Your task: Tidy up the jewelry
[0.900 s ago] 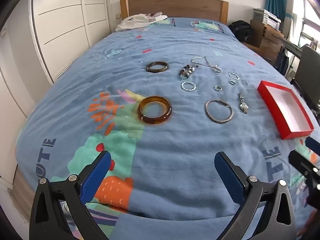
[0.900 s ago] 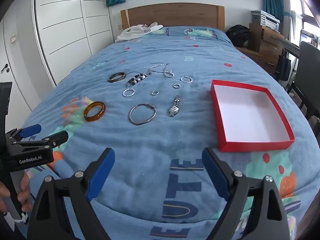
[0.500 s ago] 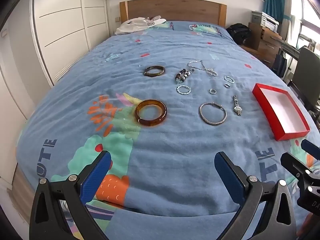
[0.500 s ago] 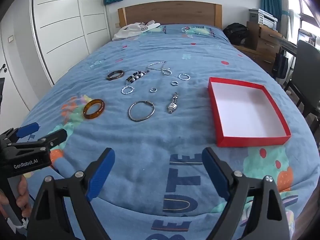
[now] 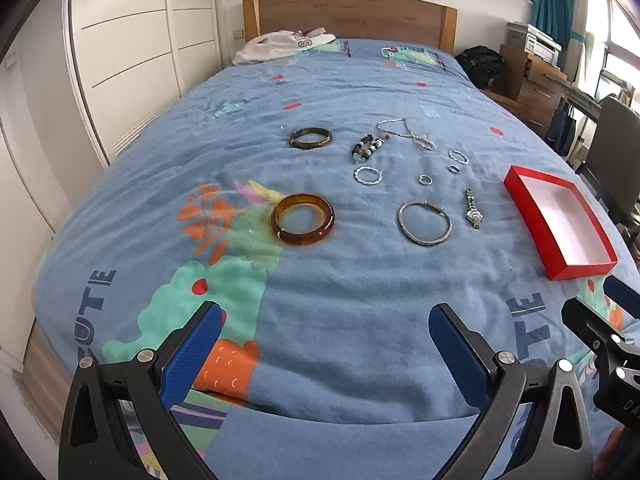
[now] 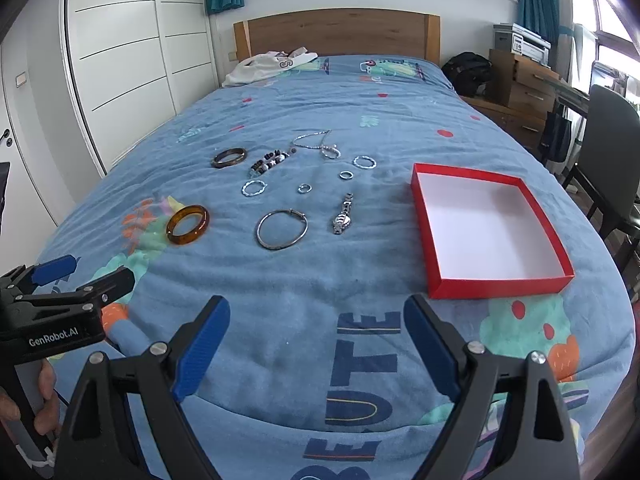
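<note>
Both claws spread wide, nothing between the fingers, both hovering over the foot of the bed [image 5: 360,360], tilted down at the blanket. Left gripper [image 5: 325,334] sees the amber bangle [image 5: 302,219] straight ahead at roughly 12 o'clock, slightly left of centre; it's the nearest piece to that claw. Right gripper [image 6: 316,326] sees the silver bangle [image 6: 282,229] at about 11 o'clock, the watch [image 6: 343,213] at 12 to 1, and the red box [image 6: 430,240] at 1 to 2 o'clock, close in. Box is empty, so sorting not started, by my read. Remaining pieces lie further up the bed: dark bangle [image 5: 311,137], bead bracelet [image 5: 366,147], chain necklace [image 5: 404,130], twisted ring [image 5: 367,175], plus a few small rings. Key relation: jewelry spread sits left of the box, box is on the right hand's side. So right claw is nearer the box and the watch; left is nearer the amber bangle. Watch's long axis runs roughly away from the claw, 12 to 6, so fingers would close across its narrow width without wrist roll. Bangles lie flat; probably pinch one wall of the rim. Small rings look fiddly on soft blanket.
</note>
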The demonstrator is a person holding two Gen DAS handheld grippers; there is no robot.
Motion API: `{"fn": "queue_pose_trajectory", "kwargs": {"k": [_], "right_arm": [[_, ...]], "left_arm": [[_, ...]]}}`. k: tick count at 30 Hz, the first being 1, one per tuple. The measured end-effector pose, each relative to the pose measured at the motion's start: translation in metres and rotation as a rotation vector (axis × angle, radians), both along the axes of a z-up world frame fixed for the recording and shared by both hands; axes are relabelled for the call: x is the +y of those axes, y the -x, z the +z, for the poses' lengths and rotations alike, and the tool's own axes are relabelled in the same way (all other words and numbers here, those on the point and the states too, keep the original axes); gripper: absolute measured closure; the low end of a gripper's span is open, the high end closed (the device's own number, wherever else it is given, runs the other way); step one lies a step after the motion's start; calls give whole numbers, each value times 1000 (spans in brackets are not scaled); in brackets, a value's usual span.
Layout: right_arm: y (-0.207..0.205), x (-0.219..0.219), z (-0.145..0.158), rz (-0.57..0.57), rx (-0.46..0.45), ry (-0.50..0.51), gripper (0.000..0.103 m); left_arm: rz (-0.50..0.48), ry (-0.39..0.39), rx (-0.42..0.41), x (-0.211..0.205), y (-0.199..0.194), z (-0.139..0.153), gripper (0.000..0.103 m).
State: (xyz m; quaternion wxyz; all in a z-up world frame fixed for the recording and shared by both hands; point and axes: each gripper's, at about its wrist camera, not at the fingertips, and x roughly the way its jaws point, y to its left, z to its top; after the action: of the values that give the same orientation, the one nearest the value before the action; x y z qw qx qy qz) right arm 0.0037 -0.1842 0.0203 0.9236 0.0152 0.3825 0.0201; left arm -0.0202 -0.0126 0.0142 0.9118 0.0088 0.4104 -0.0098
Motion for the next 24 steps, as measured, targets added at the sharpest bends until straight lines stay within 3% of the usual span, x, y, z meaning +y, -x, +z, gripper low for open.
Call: {"fn": "queue_pose_trajectory", "kwargs": {"k": [24], "right_arm": [[-5,0,-18,-5,20,29,14]], "left_arm": [[-76,-34,7,-11,-2,-12,2]]}}
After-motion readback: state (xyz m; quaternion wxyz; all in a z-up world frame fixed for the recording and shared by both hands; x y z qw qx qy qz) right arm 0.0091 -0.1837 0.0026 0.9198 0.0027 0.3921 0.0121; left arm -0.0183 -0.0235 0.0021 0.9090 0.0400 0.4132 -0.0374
